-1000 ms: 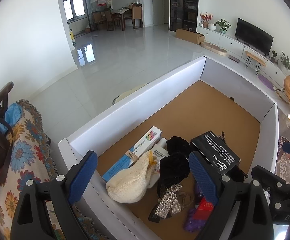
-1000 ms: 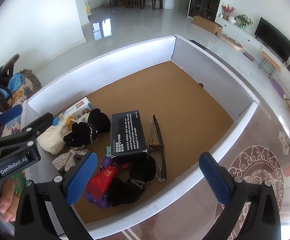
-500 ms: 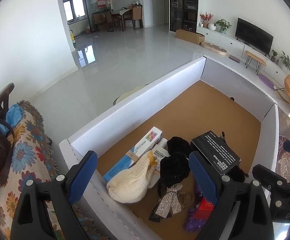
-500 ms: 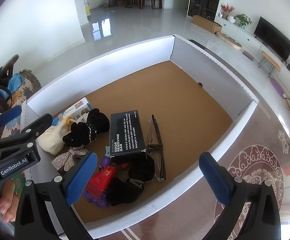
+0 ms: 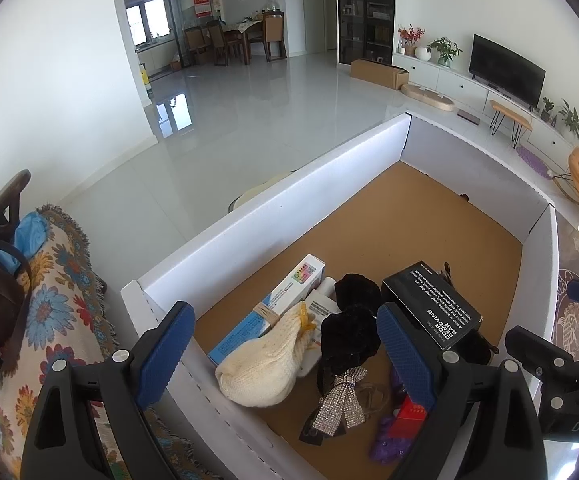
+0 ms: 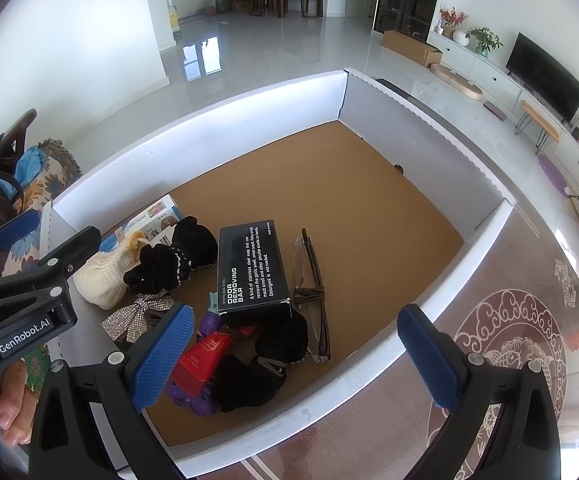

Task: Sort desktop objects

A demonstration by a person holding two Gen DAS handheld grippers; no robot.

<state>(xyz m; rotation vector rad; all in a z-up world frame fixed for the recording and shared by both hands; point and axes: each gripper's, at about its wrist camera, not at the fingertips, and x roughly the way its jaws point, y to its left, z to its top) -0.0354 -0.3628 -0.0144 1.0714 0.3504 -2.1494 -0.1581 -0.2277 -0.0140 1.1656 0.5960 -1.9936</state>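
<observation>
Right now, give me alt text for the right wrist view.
An open claw hovers empty over a white-walled tray with a cork floor. Clustered at its near left: a black box, folded glasses, black fabric pieces and a cream knit pouch.

We note a clutter in one corner of the white-walled tray (image 6: 441, 296), cork floor: black box (image 6: 253, 268) lying flat, "ODOR REMOVING BAR" upward; folded glasses (image 6: 311, 292) just beside it; cream knit pouch (image 5: 261, 364) resting on a blue-white carton (image 5: 273, 304); black velvet scrunchies (image 6: 173, 256); rhinestone bow (image 5: 339, 396); red tube (image 6: 201, 356) over purple item; rest of floor bare
</observation>
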